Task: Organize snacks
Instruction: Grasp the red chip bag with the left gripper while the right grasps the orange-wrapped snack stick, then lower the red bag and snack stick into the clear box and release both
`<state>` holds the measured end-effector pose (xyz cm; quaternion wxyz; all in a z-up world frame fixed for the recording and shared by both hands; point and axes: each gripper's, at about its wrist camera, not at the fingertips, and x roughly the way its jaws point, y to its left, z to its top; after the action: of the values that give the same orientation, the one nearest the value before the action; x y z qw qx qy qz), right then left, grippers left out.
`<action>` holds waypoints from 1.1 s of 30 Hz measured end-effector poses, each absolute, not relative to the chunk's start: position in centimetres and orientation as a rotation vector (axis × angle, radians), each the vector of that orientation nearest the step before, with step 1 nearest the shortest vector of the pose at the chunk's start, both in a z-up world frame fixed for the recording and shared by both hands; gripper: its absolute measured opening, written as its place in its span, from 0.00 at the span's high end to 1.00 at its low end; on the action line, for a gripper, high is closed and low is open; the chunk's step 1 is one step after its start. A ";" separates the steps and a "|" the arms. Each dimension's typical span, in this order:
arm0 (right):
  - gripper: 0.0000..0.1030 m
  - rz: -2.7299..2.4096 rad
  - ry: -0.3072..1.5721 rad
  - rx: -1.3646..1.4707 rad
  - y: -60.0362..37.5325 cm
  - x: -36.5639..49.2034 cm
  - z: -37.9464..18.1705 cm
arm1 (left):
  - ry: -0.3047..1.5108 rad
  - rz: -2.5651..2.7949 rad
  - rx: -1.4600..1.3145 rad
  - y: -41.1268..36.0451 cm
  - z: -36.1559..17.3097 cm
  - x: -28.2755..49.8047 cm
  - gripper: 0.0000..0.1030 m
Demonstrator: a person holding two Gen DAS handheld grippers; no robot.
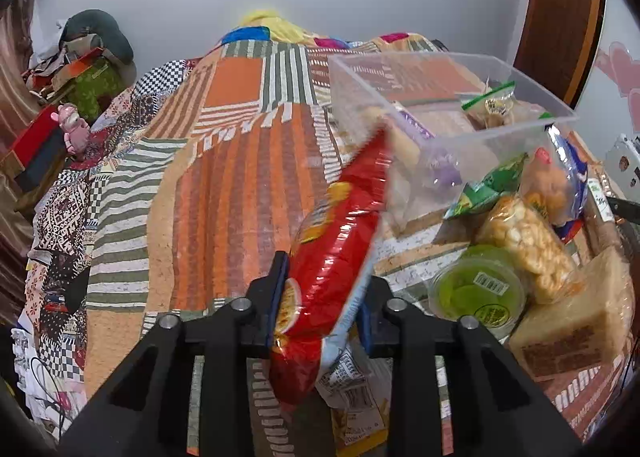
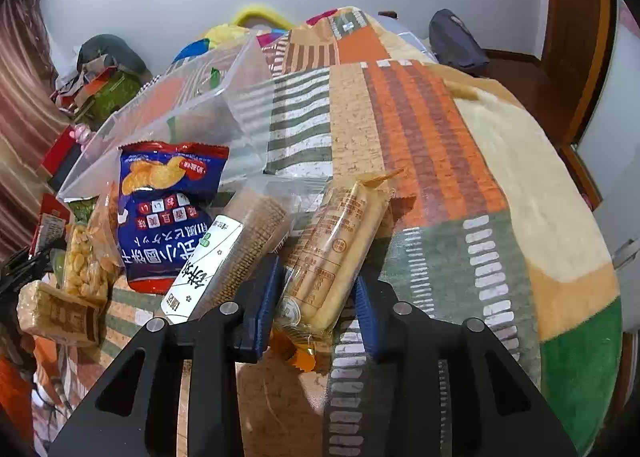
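Note:
My left gripper (image 1: 324, 297) is shut on a red snack bag (image 1: 336, 249), held above the quilt with its top end near the clear plastic bin (image 1: 452, 97). The bin holds a few packets. My right gripper (image 2: 316, 297) is shut on a clear pack of biscuit sticks (image 2: 336, 249), with the bin (image 2: 180, 117) to its left. A blue chip bag (image 2: 168, 209), a cracker pack (image 2: 236, 253), a corn snack bag (image 1: 528, 245) and a green tub (image 1: 478, 293) lie in front of the bin.
A patchwork quilt (image 1: 224, 177) covers the bed. A wrapped beige block (image 1: 572, 321) lies at the right. Boxes and clutter (image 1: 72, 85) stand at the bed's far left. A wooden door (image 1: 560, 17) is at the right.

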<state>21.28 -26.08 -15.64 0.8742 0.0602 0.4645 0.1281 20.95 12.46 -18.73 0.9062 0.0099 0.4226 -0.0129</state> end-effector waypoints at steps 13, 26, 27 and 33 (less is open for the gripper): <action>0.80 0.236 0.855 0.095 -27.3 19.9 -11.3 | 0.788 -0.022 -0.025 12.0 -14.0 19.4 0.78; 0.80 0.342 0.707 0.087 -24.3 21.1 -6.2 | 0.676 -0.075 -0.052 8.5 -8.2 19.9 0.78; 0.80 0.353 0.697 0.085 -23.8 21.4 -5.9 | 0.673 -0.079 -0.054 8.3 -8.1 20.0 0.78; 0.80 0.412 0.659 0.072 -21.0 22.6 -5.1 | 0.649 -0.101 -0.068 6.7 -6.9 22.1 0.78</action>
<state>22.65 -21.04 -5.09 0.9248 0.0349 0.3214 0.2007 22.08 6.73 -6.86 0.9459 -0.0334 0.3187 -0.0498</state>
